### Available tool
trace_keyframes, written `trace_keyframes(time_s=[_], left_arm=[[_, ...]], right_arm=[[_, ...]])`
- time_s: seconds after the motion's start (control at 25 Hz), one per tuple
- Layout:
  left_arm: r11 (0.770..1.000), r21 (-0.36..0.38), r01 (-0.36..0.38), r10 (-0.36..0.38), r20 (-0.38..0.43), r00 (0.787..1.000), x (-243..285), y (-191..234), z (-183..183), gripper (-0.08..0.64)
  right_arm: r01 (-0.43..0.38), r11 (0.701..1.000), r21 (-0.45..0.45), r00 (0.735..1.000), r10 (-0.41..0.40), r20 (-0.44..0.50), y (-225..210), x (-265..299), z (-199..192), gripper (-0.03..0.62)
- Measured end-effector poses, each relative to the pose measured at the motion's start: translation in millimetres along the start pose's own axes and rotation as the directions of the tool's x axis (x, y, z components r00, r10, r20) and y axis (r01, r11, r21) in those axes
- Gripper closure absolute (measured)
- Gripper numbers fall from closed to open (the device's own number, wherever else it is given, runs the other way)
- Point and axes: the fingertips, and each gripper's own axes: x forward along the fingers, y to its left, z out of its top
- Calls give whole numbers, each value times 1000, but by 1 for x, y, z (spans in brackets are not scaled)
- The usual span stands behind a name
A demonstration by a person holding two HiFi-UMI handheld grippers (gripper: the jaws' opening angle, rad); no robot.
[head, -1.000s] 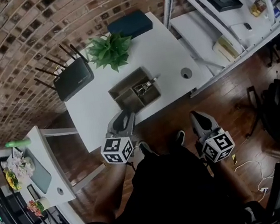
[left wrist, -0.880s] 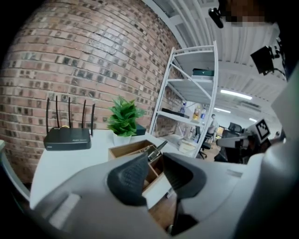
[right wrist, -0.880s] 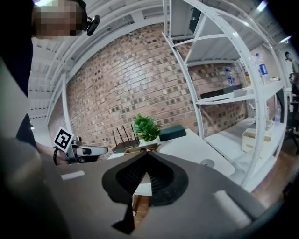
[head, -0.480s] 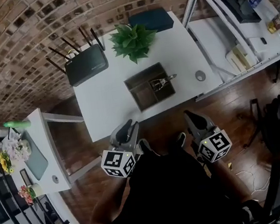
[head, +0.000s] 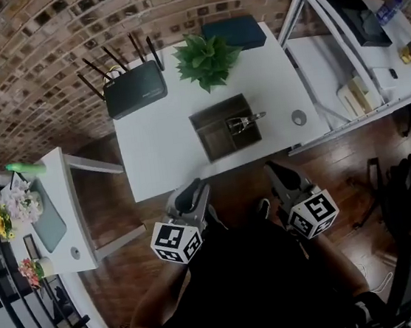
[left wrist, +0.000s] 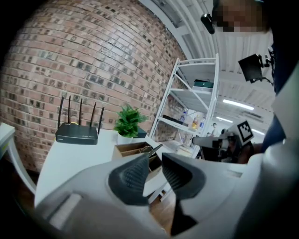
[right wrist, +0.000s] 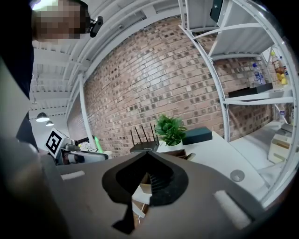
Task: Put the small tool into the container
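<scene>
Both grippers have drawn back from the counter [head: 153,162] over the last second. The left gripper [head: 196,188] was at its edge then, and now the wooden organiser box [head: 210,142] lies well ahead of its fingers [left wrist: 131,179]. These are spread, hold nothing, and have just been closing. The right gripper [head: 272,168] has its fingers pressed together at the tips, also holding nothing. The small metal tool [head: 243,123] rests in the box, ahead of both pairs of fingers, so the placing looks done.

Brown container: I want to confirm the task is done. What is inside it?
A small metal tool lies inside the container, one end poking over the right rim. The container floor beneath the tool is covered.
</scene>
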Motion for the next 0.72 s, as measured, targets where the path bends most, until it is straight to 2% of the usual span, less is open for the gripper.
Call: trace_keyframes(time_s=[0.28, 0.44, 0.72], left_arm=[[998, -16, -65, 66, 34, 997, 11, -30, -2, 479], [997, 3, -79, 79, 32, 996, 15, -42, -4, 480], [994, -4, -105, 105, 21, 994, 7, -37, -9, 480]], right_arm=[[-101, 993, -54, 995, 101, -14, -7, -16, 8, 588], [-115, 992, -49, 993, 115, -12, -17, -22, 2, 588], [-125, 991, -41, 992, 124, -19, -15, -21, 1, 588]])
